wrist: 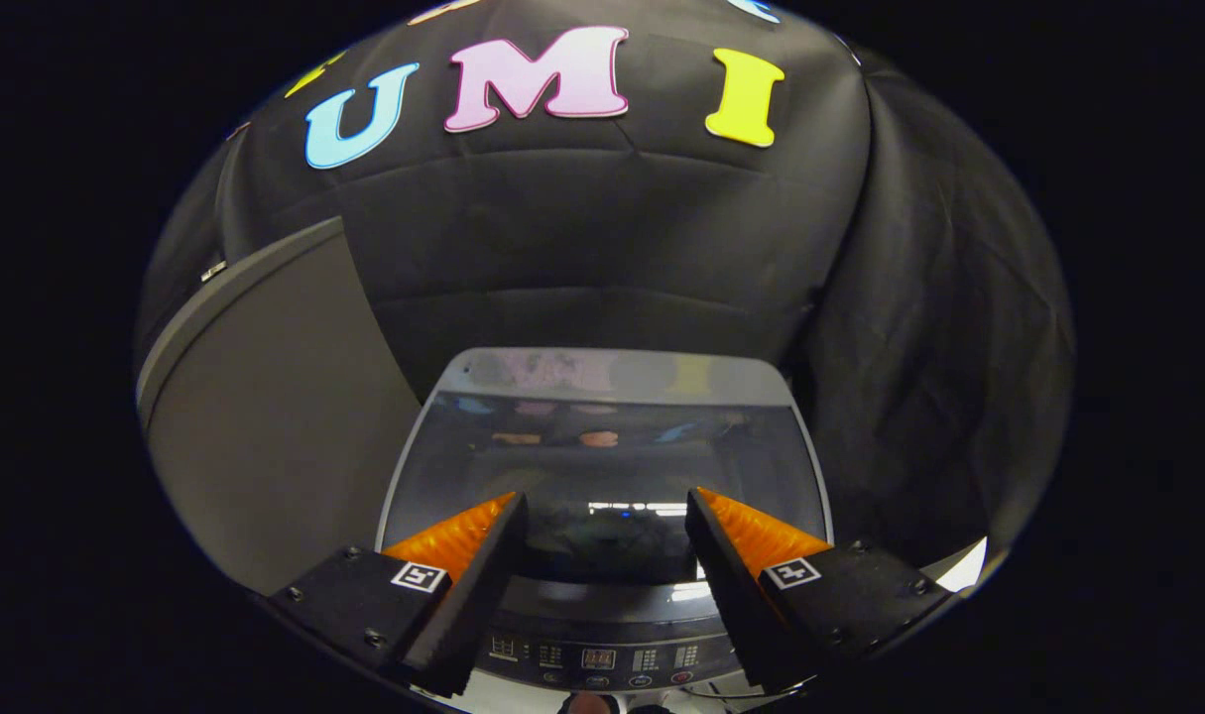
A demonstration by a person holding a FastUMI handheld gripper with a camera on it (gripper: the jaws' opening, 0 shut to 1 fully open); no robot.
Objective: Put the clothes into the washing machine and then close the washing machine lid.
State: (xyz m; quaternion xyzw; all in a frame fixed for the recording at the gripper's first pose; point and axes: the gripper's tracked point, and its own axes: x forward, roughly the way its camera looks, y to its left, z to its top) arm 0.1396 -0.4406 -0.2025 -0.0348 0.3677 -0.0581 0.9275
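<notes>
The gripper (602, 506) hung with jaws apart and empty above the washing machine (602, 654), whose glass lid (602, 446) lay shut, its contents too dim to tell.

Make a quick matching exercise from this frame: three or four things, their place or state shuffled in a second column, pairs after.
Things:
1. washing machine lid
2. control panel
3. grey panel
4. claw

Places or states:
A. open, nothing between its fingers
B. down flat, glossy and see-through
C. stands beside the machine, against the black cloth
D. low between the fingers, nearer than the lid

Pairs: 1-B, 2-D, 3-C, 4-A
</notes>
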